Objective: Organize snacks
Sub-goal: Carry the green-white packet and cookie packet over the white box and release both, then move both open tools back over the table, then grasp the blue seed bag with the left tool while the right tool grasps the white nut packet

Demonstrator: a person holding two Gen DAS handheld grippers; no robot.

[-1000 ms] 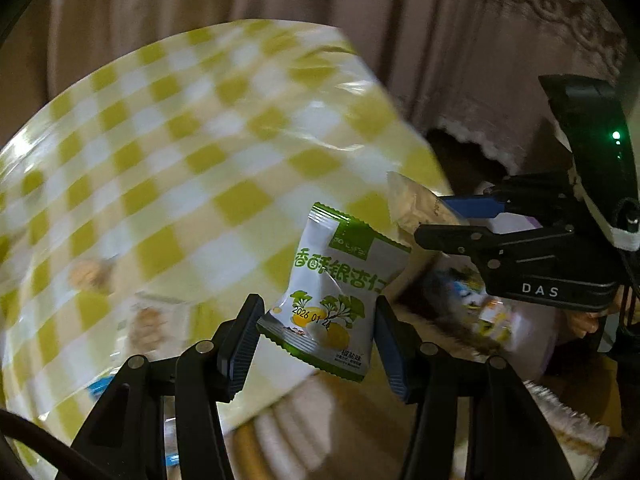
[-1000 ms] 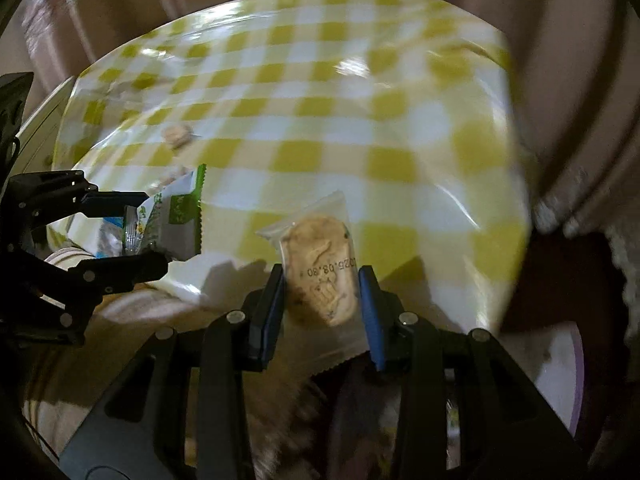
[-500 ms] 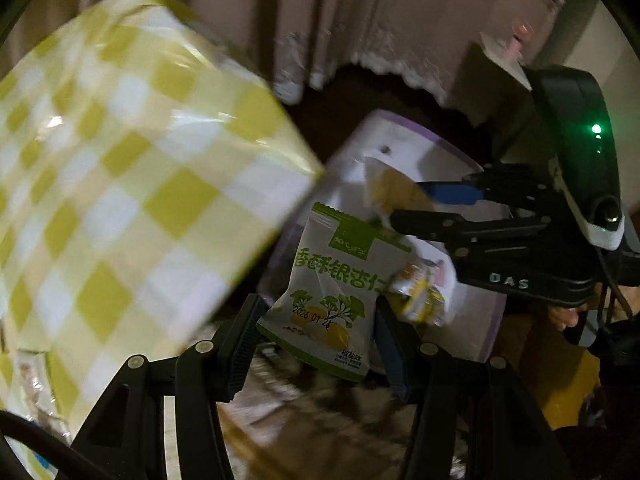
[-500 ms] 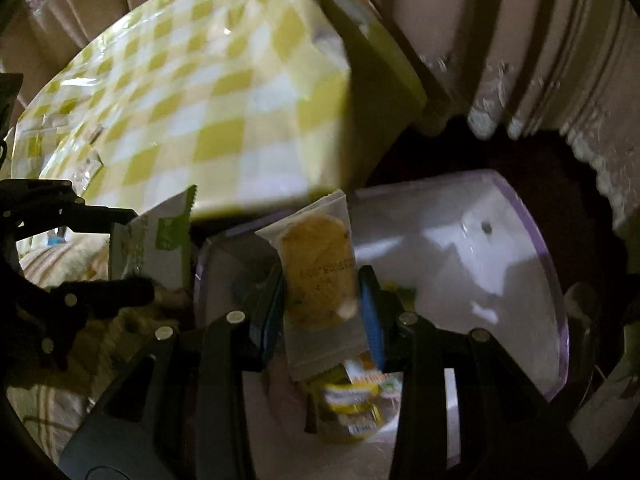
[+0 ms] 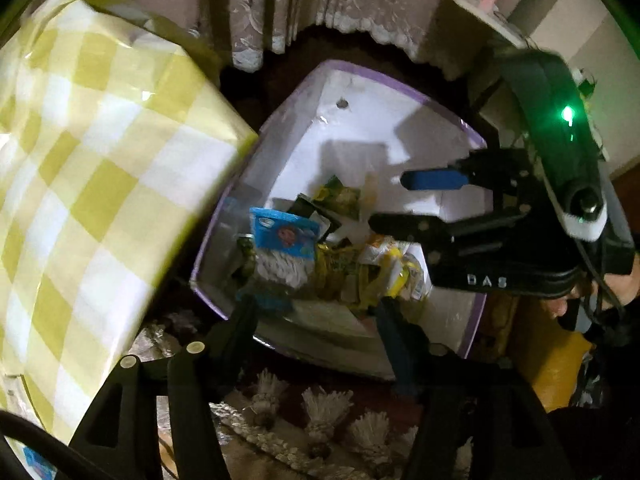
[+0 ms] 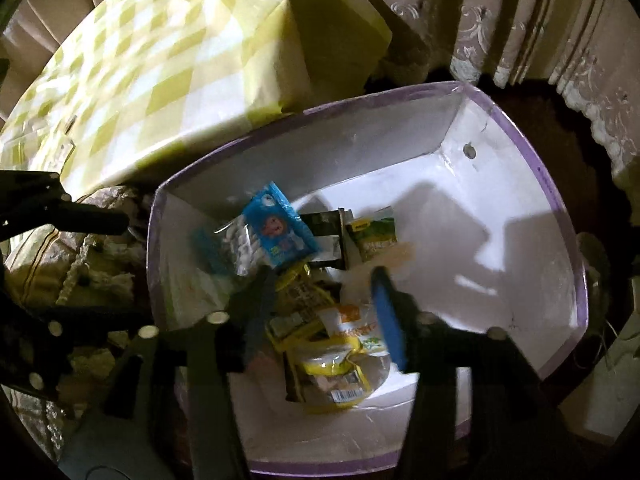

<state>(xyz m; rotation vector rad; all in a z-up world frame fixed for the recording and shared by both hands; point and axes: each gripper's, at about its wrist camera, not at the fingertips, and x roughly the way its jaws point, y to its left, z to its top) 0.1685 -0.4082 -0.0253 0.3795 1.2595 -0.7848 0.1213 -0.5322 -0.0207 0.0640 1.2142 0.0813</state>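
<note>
A white box with a purple rim [image 5: 400,88] [image 6: 520,140] stands on the floor beside the table. It holds a pile of snack packets: a blue packet [image 5: 284,236] [image 6: 276,232], green packets [image 6: 374,236] and yellow ones [image 5: 376,268] [image 6: 336,356]. My left gripper [image 5: 316,312] is open and empty above the box's near edge. My right gripper [image 6: 324,308] is open and empty over the pile; it also shows in the left wrist view [image 5: 396,200], with a blurred pale packet [image 5: 370,196] [image 6: 394,256] just below its fingers.
The table with a yellow and white checked cloth [image 5: 80,160] [image 6: 160,64] stands left of the box. Lace-edged curtains [image 5: 280,8] [image 6: 560,40] hang behind. A fringed rug [image 5: 320,412] lies under my left gripper. A padded seat [image 6: 60,256] is left of the box.
Both grippers swung from the table to over the box and opened. The green packet left my left gripper and the cookie packet left my right gripper; both dropped into the box.
</note>
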